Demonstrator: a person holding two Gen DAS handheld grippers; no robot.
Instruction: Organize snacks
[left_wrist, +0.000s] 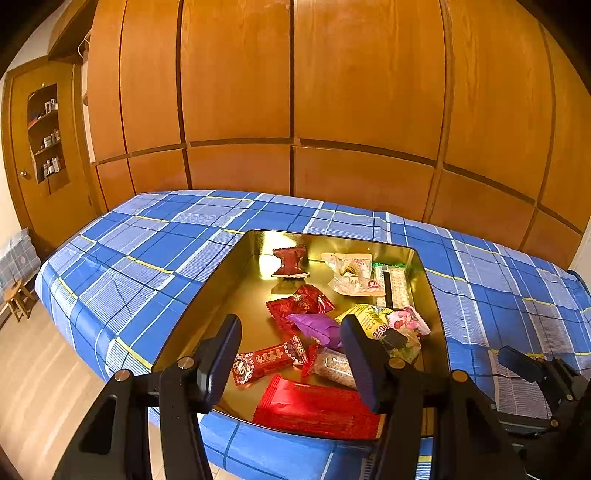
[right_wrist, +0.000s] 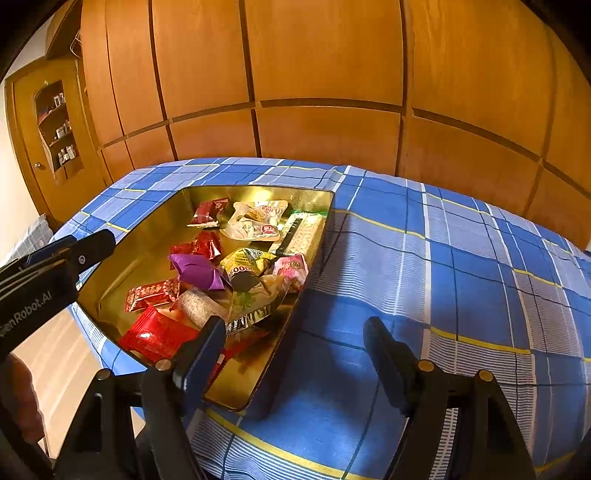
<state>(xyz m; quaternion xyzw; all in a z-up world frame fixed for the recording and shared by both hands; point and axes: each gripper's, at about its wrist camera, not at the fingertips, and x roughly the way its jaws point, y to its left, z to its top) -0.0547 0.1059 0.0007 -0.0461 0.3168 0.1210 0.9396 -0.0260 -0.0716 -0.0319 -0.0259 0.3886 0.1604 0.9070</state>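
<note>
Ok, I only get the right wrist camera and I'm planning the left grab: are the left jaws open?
Observer: Yes. The left gripper is open and holds nothing, above the near end of the tin.
Operator: What lies under it?
Observer: From its camera, a red-and-white sweet and a clear grainy packet show between the jaws.
Operator: My own finger hides the big red one.
Observer: The long red packet lies flat along the tin's near wall.

Open gold tin on the bed holds loose wrapped snacks (red, purple, yellow, pink, white), piled together.
</note>
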